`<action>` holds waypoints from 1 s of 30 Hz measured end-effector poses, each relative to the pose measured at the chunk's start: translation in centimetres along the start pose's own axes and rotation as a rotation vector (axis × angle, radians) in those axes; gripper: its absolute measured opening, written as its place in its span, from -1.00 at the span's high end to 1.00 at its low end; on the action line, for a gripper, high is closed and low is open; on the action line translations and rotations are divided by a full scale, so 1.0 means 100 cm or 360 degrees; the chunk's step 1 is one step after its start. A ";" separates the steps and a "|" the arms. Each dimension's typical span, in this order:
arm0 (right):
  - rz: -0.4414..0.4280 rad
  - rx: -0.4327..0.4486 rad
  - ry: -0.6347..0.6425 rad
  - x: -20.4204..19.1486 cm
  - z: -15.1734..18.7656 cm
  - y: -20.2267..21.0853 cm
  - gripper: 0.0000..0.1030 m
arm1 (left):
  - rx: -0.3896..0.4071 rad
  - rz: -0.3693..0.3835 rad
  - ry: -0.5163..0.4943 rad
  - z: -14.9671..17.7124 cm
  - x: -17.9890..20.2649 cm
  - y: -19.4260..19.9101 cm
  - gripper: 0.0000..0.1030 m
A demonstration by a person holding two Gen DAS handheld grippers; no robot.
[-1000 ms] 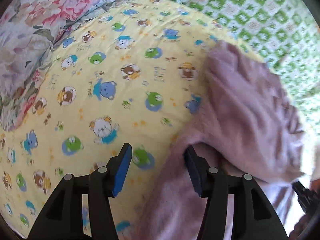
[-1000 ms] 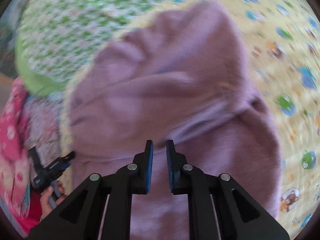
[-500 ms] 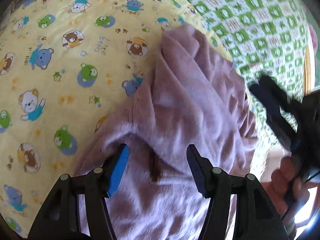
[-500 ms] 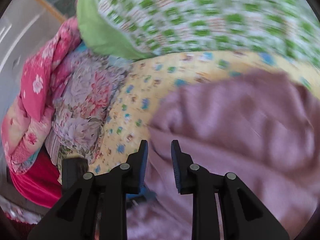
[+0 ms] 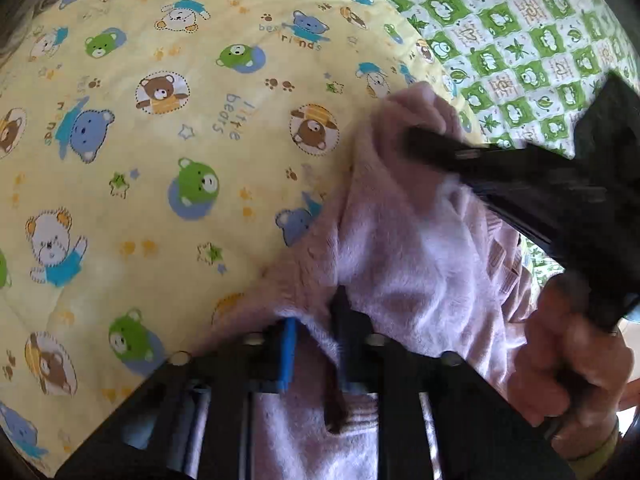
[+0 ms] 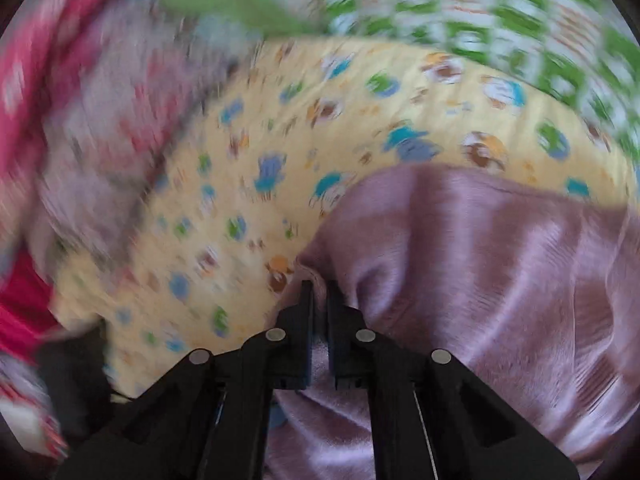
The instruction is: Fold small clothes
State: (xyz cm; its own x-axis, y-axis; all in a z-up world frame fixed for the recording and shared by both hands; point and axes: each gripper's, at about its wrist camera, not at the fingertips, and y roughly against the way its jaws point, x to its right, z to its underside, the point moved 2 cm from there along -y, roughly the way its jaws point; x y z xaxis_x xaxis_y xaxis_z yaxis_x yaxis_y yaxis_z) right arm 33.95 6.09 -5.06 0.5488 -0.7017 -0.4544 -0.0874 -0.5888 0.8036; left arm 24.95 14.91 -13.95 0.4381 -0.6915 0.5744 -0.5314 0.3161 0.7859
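Both claws are clamped on the fuzzy lilac garment [image 5: 404, 248] – left claw [image 5: 316, 320] at its near hem, right claw [image 6: 319, 292] at a corner; it lies crumpled on the yellow bear-print quilt [image 5: 180, 184] – long axis unclear.

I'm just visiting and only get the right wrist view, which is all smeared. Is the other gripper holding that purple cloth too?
Observer: Yes. The left gripper is shut on a fold of the purple garment.
Operator: Can you see my gripper from there?
Observer: Yes, the right gripper pinches the garment's far corner, a hand gripping its handle.
Operator: What's printed on the yellow sheet?
Observer: The yellow blanket shows cartoon bears and the words "little bears".
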 end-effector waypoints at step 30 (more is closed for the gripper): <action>0.0192 0.0616 -0.0603 0.115 0.137 0.161 -0.05 | 0.0053 -0.0018 -0.0429 0.019 -0.002 0.088 -0.08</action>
State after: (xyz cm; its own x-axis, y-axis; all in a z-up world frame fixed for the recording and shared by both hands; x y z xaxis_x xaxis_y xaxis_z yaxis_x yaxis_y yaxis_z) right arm 27.45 -16.97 -2.62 0.1849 -0.8266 -0.5316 -0.4695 -0.5494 0.6911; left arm 18.82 16.60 -7.57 0.2380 -0.8442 0.4803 -0.5529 0.2888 0.7816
